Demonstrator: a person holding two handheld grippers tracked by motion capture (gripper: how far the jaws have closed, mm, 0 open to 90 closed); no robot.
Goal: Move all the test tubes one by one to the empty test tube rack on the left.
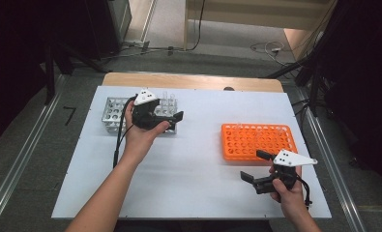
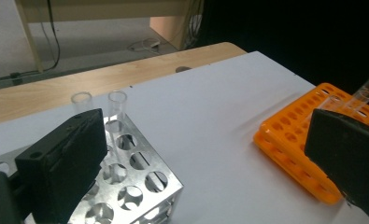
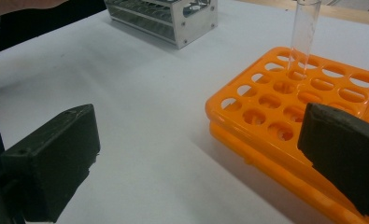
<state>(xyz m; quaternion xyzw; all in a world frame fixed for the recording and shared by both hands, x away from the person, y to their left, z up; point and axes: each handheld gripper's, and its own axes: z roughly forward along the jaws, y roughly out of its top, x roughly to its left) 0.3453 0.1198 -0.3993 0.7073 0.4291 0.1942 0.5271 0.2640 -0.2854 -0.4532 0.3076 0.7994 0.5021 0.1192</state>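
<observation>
Test tubes [image 2: 117,105] | in metal rack [image 2: 140,186] | just beyond wide-open left hand-held gripper [image 2: 205,163]

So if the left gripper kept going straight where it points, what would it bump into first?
Probably nothing soon. The left gripper, jaws open and empty, points past the metal rack across bare white table; the orange rack sits off to one side, though depth is unclear.

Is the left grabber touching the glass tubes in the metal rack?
Apart. In the left gripper view the left gripper stands open, with bare space between its jaws and the glass tubes.
</observation>
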